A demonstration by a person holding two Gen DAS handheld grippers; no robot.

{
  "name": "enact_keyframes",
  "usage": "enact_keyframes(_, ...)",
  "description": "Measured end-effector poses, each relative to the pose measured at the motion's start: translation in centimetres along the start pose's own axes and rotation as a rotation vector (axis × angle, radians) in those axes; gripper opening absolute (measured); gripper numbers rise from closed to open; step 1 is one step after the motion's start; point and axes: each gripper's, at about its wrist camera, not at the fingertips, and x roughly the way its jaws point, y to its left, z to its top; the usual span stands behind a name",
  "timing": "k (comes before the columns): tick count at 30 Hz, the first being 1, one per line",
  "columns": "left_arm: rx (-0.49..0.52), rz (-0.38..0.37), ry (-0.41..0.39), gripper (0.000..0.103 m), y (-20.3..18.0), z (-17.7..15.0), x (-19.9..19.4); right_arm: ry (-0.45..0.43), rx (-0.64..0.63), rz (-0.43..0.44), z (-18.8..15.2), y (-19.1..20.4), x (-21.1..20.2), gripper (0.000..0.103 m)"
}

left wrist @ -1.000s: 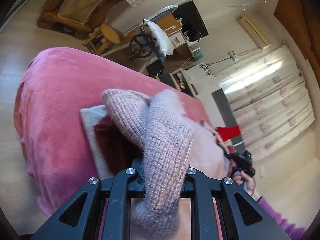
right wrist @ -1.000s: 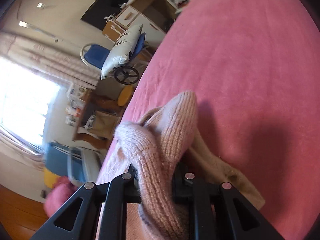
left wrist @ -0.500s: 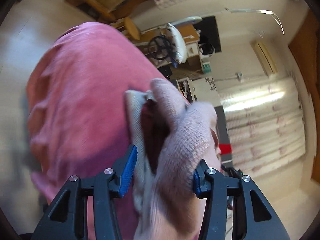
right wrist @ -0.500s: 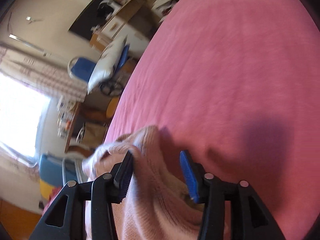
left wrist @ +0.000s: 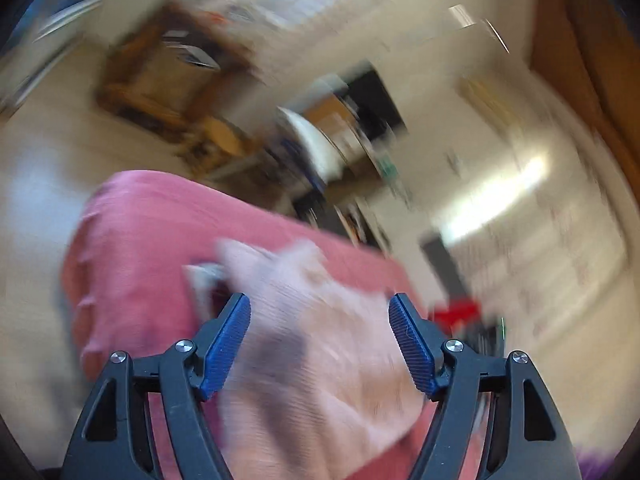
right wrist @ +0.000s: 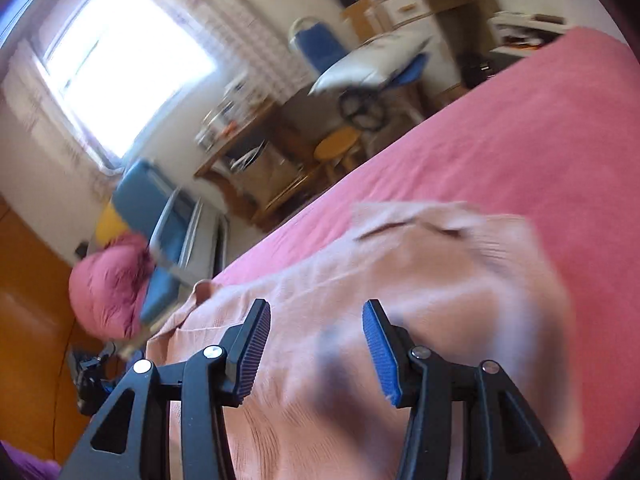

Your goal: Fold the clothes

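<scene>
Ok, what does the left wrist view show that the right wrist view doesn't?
Only the left wrist view shows a blurred red item past the bed. Only the right wrist view shows the bright window, a blue chair with a white pillow and a round wooden stool. Both show the pale pink knitted sweater lying on the pink fleece blanket, with the left hand-held gripper and right hand-held gripper open.
</scene>
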Motion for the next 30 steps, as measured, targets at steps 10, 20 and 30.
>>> enact_keyframes(10,-0.041,-0.044,0.169,0.072,-0.9,5.2,8.5,-0.028,0.248,-0.138,6.0,-6.4,4.8,0.048)
enact_keyframes(20,-0.234,-0.066,-0.154,0.072,4.5,6.8,0.1,-0.391,0.431,0.006,2.9,-7.7,-3.1,0.051)
enact_keyframes(30,0.179,0.159,0.071,0.076,-1.3,-2.1,1.2,-0.226,0.397,0.13,-7.6,-2.0,-2.8,0.052)
